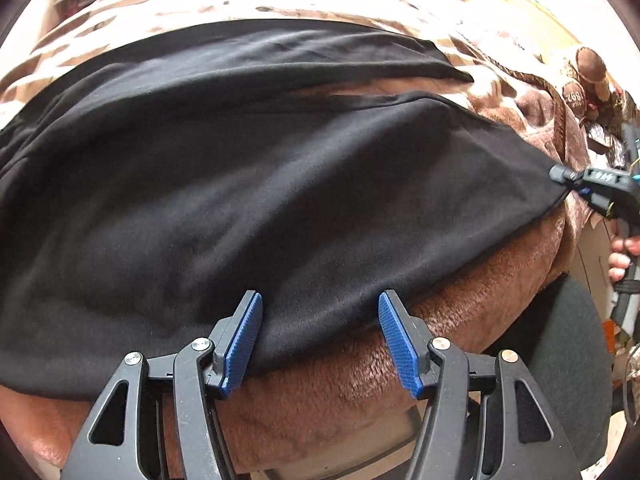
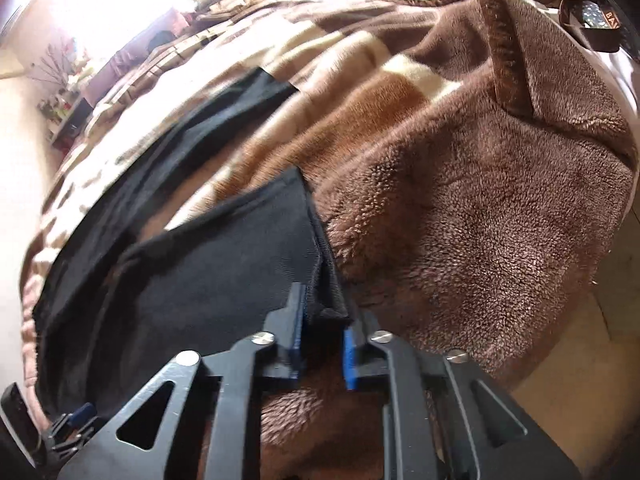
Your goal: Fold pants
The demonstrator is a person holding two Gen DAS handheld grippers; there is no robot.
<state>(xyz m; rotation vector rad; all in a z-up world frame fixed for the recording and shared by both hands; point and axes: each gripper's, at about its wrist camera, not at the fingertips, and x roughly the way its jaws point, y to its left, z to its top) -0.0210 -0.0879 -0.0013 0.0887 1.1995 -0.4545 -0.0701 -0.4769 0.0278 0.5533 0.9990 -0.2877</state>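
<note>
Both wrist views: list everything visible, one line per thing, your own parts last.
pants: one, black, spread across the blanket, two legs apart at the far end.
blanket: one, brown and cream fleece, under the pants.
cushion: one, brown with pale digits, far right.
left gripper: one, black with blue pads, open over the near edge of the pants.
right gripper: one, black with blue pads, jaws either side of a pants corner, grip unclear.
hand: one, on the right gripper's handle.

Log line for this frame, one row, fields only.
stage: fold not begun | pants: flat on blanket | left gripper: open at near edge | right gripper: pinching hem corner
</note>
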